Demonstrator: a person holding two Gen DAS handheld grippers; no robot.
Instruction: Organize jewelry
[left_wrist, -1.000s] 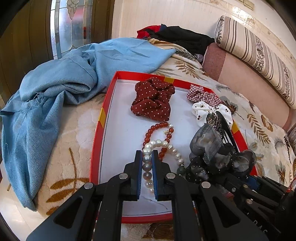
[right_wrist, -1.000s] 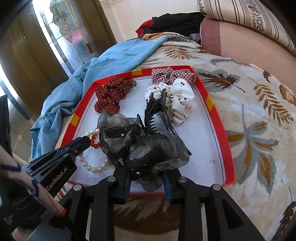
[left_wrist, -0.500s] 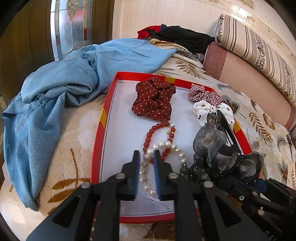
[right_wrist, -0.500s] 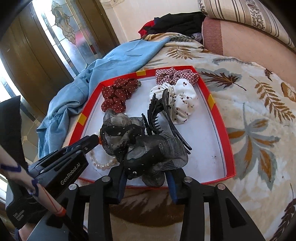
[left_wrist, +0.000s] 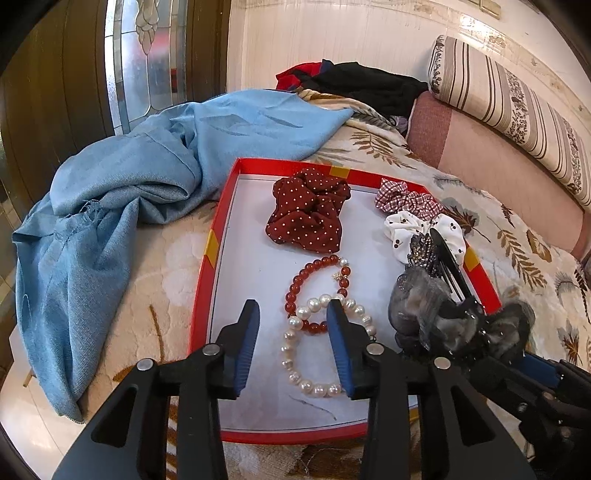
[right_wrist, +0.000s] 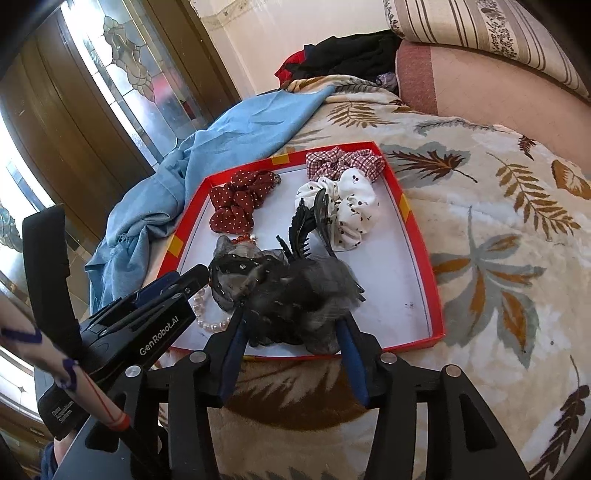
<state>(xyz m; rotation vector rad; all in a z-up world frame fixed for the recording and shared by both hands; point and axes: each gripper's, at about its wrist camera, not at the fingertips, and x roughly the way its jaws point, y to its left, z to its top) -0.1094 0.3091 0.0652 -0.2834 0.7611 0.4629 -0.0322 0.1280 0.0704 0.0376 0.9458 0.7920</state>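
A red-rimmed tray (left_wrist: 201, 295) (right_wrist: 388, 280) lies on the bed. A pearl bracelet (left_wrist: 288, 354) lies flat on it, across a red bead bracelet (left_wrist: 295, 284). My left gripper (left_wrist: 293, 308) (right_wrist: 177, 291) hovers over them with its jaws opening and no pad on the pearls. A black-and-grey gauze hair bow (right_wrist: 295, 291) (left_wrist: 436, 317) sits blurred at the tray's front edge between the opening jaws of my right gripper (right_wrist: 291, 317), its gauze hiding the fingertips. Behind it are a black claw clip (right_wrist: 306, 225) and the maroon dotted (left_wrist: 306, 214), checked (left_wrist: 406, 197) and white (right_wrist: 351, 210) scrunchies.
A blue denim garment (left_wrist: 110, 206) is heaped left of the tray on the leaf-patterned blanket (right_wrist: 498, 221). Dark clothes (left_wrist: 369, 85) and a striped pillow (left_wrist: 517, 103) lie at the far side. A wooden door with stained glass (left_wrist: 147, 62) stands behind.
The left jaws have spread and the pearl bracelet has dropped from them onto the tray. The right jaws have widened around the hair bow, and that gripper has drawn back a little.
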